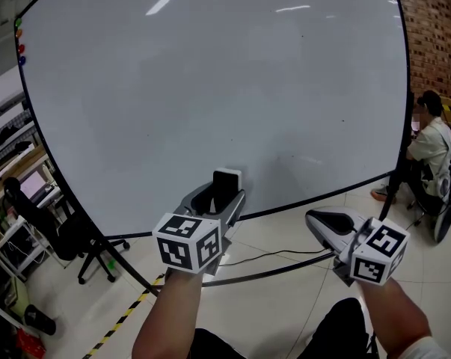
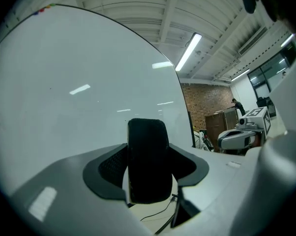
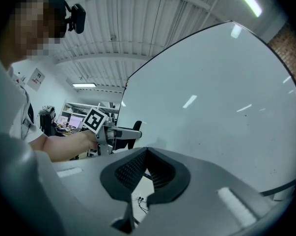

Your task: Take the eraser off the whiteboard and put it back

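Held upright in the left gripper point(image 1: 225, 197), jaws wide on its sides: black eraser point(image 2: 148, 161), close before the whiteboard point(image 1: 210, 88) (contact not discernible). Right gripper point(image 1: 318, 221) empty, jaws together. Probable step: return. Next: press flat to board, release.

Three near views, shared whiteboard point(image 1: 210, 88)
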The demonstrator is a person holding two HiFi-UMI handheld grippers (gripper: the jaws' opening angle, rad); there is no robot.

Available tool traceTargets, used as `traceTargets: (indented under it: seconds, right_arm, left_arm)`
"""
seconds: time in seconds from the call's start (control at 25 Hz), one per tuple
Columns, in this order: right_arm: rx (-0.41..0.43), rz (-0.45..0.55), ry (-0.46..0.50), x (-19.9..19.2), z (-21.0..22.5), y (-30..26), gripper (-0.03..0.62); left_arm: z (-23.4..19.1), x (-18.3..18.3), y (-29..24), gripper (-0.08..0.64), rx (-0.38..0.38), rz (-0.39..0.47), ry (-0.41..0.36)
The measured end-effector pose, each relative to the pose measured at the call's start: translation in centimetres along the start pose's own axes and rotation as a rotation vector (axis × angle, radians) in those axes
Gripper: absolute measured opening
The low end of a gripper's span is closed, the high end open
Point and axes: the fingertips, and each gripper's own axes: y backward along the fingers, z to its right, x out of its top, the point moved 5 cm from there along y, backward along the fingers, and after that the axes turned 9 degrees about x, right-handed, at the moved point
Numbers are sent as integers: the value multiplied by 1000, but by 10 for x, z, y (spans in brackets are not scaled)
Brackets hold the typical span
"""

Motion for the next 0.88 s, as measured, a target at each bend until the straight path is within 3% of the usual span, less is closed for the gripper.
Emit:
traceTargets:
  seconds: [0.36, 0.56, 0.88]
  right_arm:
    - [7, 9, 8, 8, -3, -1, 2]
    - [12, 25, 6, 10, -7, 3, 2]
    - [37, 43, 26, 20, -16, 8, 2]
  left_arm:
    - [1, 3, 22, 270, -23, 34, 41]
    - [-4, 4, 43, 270, 3, 76, 49]
    - [9, -2, 73, 270, -42, 102, 71]
